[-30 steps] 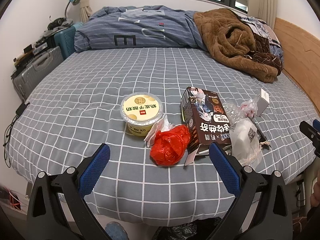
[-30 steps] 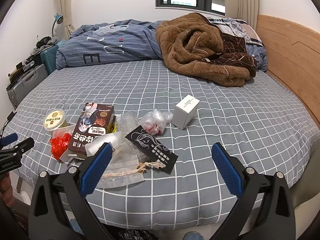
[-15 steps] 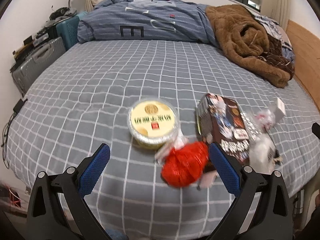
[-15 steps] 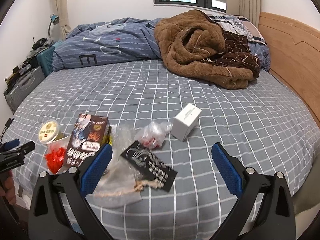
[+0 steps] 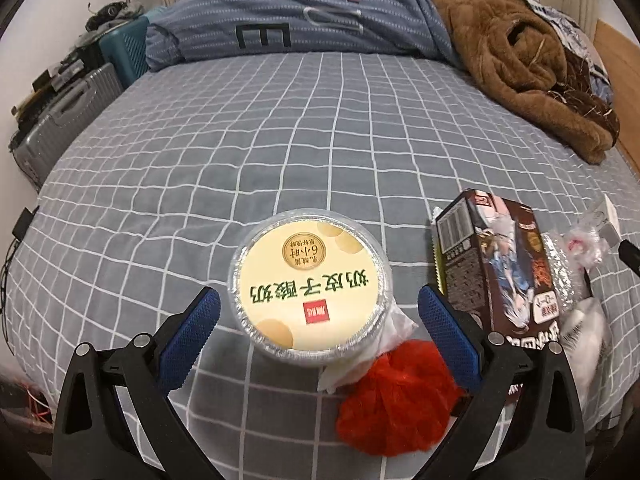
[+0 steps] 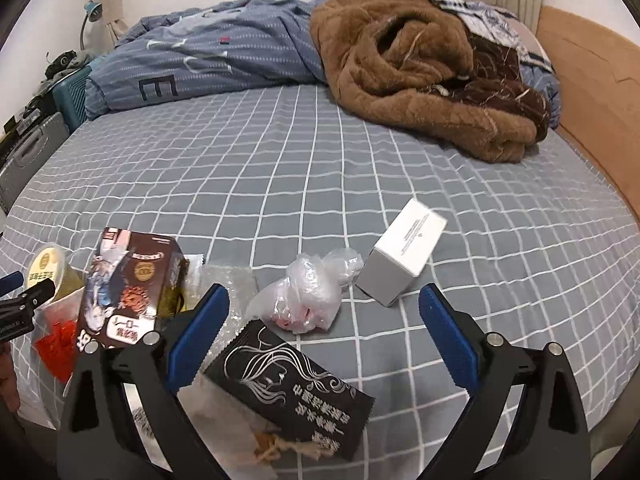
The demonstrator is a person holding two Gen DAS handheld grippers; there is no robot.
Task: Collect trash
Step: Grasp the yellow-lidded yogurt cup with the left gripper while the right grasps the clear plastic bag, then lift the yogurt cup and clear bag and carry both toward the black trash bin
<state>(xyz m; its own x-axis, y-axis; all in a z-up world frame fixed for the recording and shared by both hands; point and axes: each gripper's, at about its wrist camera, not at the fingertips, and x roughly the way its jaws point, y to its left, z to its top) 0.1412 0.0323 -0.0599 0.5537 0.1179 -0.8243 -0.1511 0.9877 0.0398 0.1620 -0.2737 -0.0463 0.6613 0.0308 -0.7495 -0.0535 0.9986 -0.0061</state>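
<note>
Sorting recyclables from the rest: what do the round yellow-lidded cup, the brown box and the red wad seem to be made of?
Round cup: probably plastic with a glossy printed film lid; the clear rim glints.
Brown box: printed cardboard, judging by its sharp folded edges and barcode side.
Red wad: looks like thin crumpled plastic, though it is blurred here.

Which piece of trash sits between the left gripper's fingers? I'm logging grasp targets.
The round yellow-lidded cup, framed by the open left gripper; the red bag and brown box lie off to its right.
</note>
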